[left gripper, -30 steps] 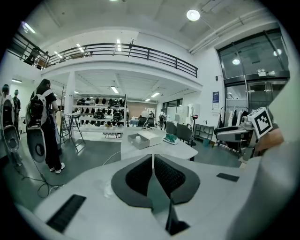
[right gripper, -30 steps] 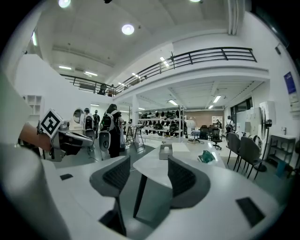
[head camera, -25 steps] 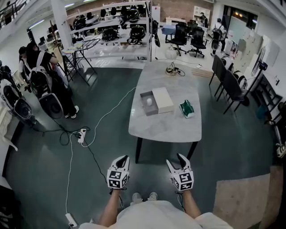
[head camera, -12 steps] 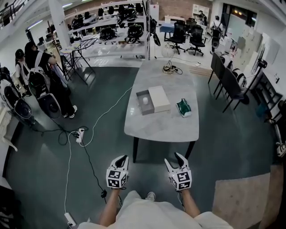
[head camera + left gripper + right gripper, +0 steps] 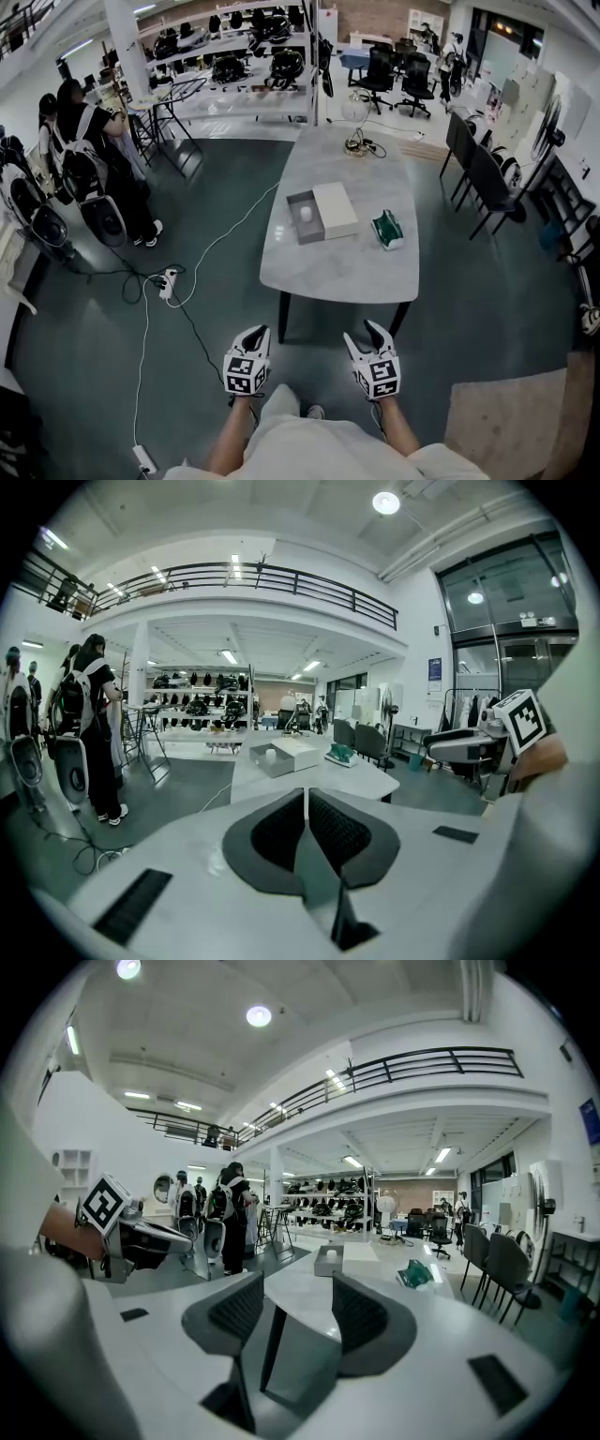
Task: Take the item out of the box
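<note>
A person stands on the dark green floor and holds a gripper in each hand, low down and close to their body. Both grippers are well apart from the long grey stone-look table in front of them.

The left gripper has its black fingers pressed almost together, with only a thin line between them. It holds nothing. The right gripper has its black fingers wide apart, and nothing sits between them.

The grey open box rests near the middle of the table, a bit to the left side. The small white round item lies inside the box. A flat white lid lies on the table, touching the right side of the box. A green packet lies to the right of the lid, apart from it and near the table's edge.

At the far end of the table stands a round white lamp. Black chairs stand to the right of the table. Some people with backpacks stand far off on the left. A white cable runs over the floor to a power strip.
</note>
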{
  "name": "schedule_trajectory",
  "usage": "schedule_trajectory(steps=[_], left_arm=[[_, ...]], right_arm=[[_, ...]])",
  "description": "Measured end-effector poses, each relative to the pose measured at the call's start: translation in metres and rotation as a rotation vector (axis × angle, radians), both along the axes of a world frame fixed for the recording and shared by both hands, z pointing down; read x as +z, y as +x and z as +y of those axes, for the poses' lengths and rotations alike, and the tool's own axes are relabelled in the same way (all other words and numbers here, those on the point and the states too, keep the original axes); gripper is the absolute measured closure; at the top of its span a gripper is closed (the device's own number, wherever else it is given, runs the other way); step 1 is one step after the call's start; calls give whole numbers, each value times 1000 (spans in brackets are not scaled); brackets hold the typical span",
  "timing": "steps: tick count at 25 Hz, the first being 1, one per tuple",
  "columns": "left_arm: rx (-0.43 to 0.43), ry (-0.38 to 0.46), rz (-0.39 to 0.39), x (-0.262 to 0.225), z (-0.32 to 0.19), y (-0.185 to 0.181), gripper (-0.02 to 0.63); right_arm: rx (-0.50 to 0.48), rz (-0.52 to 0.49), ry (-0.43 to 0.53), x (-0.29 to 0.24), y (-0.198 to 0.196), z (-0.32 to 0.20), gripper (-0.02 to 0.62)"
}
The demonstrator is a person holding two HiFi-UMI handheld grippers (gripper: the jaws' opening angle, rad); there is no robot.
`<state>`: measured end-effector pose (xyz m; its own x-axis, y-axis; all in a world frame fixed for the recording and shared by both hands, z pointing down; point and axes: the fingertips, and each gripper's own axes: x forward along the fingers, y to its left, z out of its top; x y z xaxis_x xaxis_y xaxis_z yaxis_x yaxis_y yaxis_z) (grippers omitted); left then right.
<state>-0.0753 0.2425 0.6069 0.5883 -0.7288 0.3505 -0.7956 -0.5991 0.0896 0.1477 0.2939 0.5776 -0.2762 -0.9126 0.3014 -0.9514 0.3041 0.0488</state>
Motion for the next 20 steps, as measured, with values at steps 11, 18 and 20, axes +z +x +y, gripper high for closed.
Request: schedule_trajectory(steps=[11,18,20], left_arm=[[-6,-25,8,18,-43,6,580],[19,-17,18,14,-101,17,580],[24,-17,21,14,-116,18,580]], right_arm=[[-19,2,-10,12,-1,-42,380],[-4,8,-16,10,4,-91,390],[1,8,-16,9,4,-105,394]])
